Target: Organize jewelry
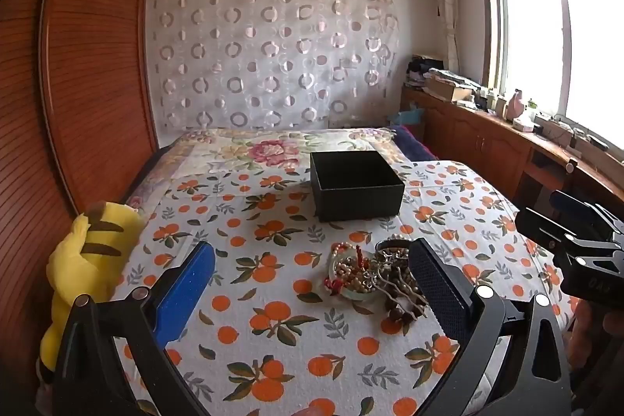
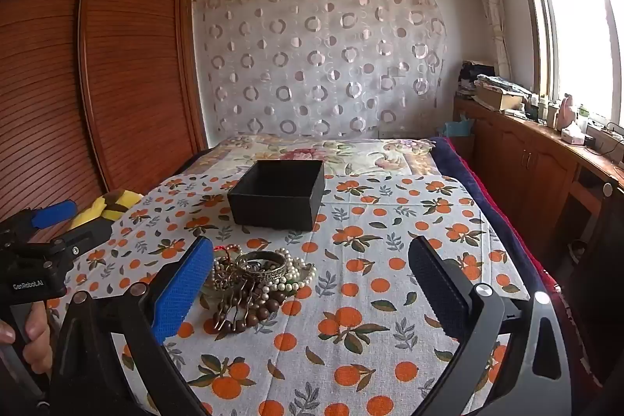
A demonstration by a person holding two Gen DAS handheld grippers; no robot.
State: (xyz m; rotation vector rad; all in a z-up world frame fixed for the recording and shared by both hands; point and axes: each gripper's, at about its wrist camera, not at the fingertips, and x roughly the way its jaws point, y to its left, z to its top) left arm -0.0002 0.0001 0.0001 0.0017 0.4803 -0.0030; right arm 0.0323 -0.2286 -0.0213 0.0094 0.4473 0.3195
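Observation:
A pile of jewelry (image 1: 370,275) lies on the orange-print cloth: beaded bracelets, pearls, a metal bangle, wavy hairpins and a pale green bangle. It also shows in the right wrist view (image 2: 259,279). An open, empty black box (image 1: 355,184) stands behind it, also seen in the right wrist view (image 2: 279,193). My left gripper (image 1: 312,256) is open and empty above the cloth, the pile near its right finger. My right gripper (image 2: 310,256) is open and empty, the pile by its left finger.
A yellow plush toy (image 1: 84,268) lies at the bed's left edge by the wooden wardrobe (image 1: 78,73). A wooden cabinet (image 2: 546,158) with clutter runs along the right under the window. The floral bedspread (image 1: 273,147) stretches behind the box.

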